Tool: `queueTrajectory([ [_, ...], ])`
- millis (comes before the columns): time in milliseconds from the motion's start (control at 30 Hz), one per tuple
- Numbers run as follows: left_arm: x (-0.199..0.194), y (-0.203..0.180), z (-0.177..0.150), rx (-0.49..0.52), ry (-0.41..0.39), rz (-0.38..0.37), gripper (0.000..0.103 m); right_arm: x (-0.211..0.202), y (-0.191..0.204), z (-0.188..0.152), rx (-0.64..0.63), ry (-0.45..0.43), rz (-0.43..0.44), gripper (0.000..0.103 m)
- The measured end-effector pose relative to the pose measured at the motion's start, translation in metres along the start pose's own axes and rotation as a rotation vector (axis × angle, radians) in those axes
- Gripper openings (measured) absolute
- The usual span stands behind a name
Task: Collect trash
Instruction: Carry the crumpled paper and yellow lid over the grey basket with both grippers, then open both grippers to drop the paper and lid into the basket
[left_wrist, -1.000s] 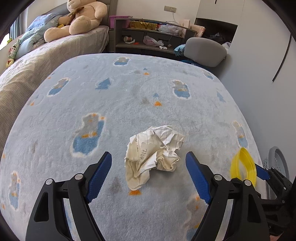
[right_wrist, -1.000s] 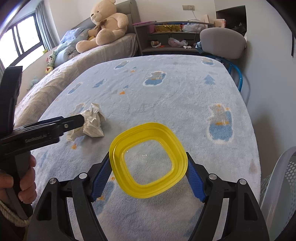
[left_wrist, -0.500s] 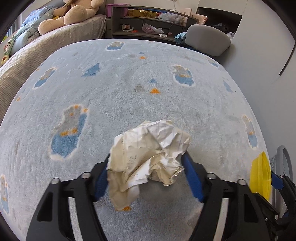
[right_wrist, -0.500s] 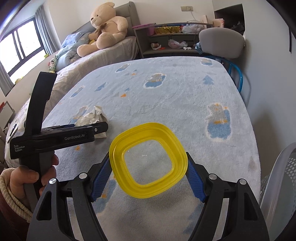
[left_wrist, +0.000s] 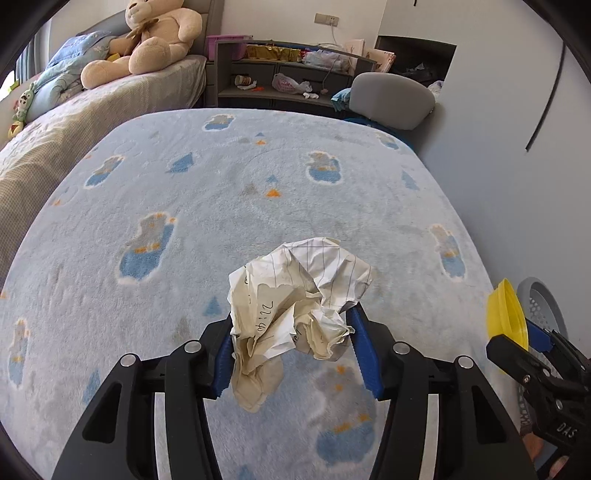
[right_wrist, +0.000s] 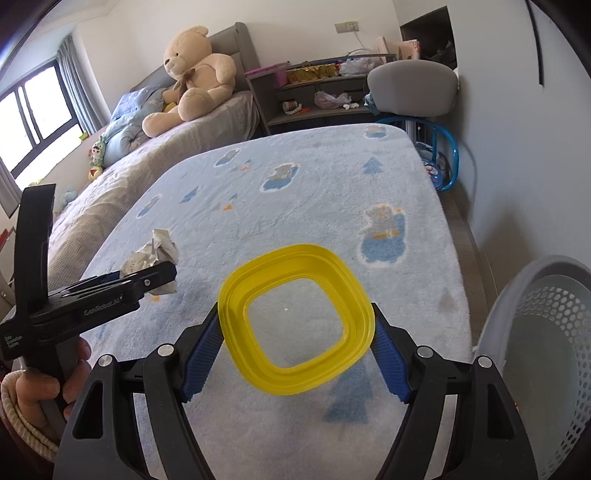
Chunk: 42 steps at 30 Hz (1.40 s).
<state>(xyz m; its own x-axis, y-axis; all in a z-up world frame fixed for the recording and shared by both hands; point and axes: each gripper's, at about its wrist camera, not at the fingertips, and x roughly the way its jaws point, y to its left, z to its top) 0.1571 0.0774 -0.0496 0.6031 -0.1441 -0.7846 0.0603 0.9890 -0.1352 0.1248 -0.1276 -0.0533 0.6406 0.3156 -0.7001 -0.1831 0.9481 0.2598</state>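
Bedroom cleanup, mid-haul: both tongs loaded over a pale blue rug (left_wrist: 229, 206). Left gripper (left_wrist: 291, 347), jaws just closed in, pinches a crumpled paper wad (left_wrist: 299, 295) between its blue pads; wad bulges up and fwd past the tips, a loose tail hanging below, looks clear of the rug. Right gripper (right_wrist: 297, 341), about two-thirds open, clamps a yellow square plastic rim (right_wrist: 295, 325) across its width, rim tilted toward the camera. The relation that counts: white mesh basket (right_wrist: 546, 354) sits just to the R of the right gripper's tips, low and close; from the left gripper it lies far R, beyond the other tool. Right hand is nearer, so likely drops first; the wad must cross over behind it.
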Motion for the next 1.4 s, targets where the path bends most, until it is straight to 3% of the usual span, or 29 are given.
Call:
queueTrajectory([
  [400, -0.048, -0.122, -0.025, 0.159, -0.065, -0.126, 0.053, -0.086, -0.085, -0.033, 0.103, -0.093, -0.158, 0.073],
  [633, -0.056, -0.204, -0.044, 0.269, -0.063, -0.212, 0.053, -0.134, -0.147, -0.059, 0.197, -0.144, -0.289, 0.073],
  [833, -0.049, -0.259, -0.06, 0.344, -0.051, -0.241, 0.053, -0.153, -0.187, -0.08, 0.265, -0.15, -0.358, 0.073],
  [1400, -0.031, -0.308, -0.073, 0.381, -0.038, -0.199, 0.054, -0.142, -0.22, -0.091, 0.314, -0.142, -0.347, 0.074],
])
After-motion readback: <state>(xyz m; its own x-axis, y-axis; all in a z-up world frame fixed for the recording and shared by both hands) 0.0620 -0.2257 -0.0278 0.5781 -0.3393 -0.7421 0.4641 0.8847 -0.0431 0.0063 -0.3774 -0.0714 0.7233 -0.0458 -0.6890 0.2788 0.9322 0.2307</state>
